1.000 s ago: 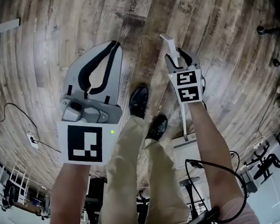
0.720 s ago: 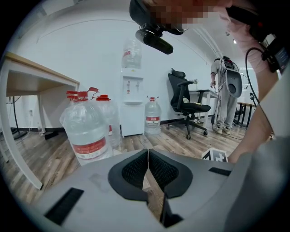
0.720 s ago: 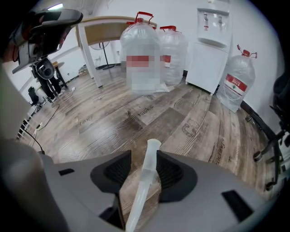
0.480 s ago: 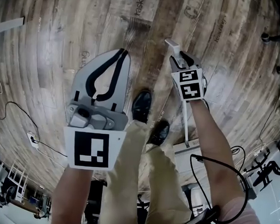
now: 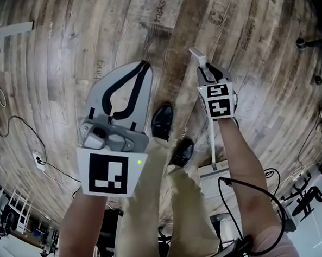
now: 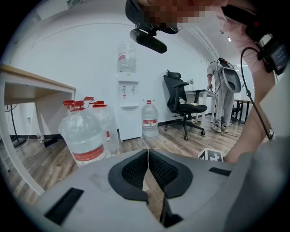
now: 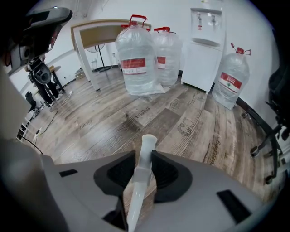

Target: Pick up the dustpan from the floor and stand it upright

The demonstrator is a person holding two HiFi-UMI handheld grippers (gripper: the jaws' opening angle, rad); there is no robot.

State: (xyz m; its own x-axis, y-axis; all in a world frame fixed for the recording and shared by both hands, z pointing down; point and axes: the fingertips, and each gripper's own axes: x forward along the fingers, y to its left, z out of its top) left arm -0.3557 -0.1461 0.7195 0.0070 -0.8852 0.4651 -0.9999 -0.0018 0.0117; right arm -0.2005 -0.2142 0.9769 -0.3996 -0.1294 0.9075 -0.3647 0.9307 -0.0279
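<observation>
Looking steeply down, we see a wooden floor (image 5: 73, 49) and a pair of black shoes (image 5: 161, 120) between the two tools we hold.

The right claw (image 5: 208, 75) is clamped on the dustpan's white handle (image 5: 211, 136). The handle's tip pokes out past the jaws, and the shaft runs back beside the right forearm to what seems to be the pale pan (image 5: 214, 176) near the feet. The view is too cramped there to tell whether the pan touches the floor. In the right gripper view, the handle (image 7: 144, 152) stands squeezed between the dark pads of the right claw (image 7: 143, 164), with large water bottles (image 7: 136, 63) and a white water dispenser (image 7: 205, 43) beyond.

The left claw (image 5: 144, 65) hangs over bare floor, well apart from the dustpan. In the left gripper view its jaws (image 6: 147, 156) are pressed together with nothing between them, and a black office chair (image 6: 183, 102) stands in the background.
</observation>
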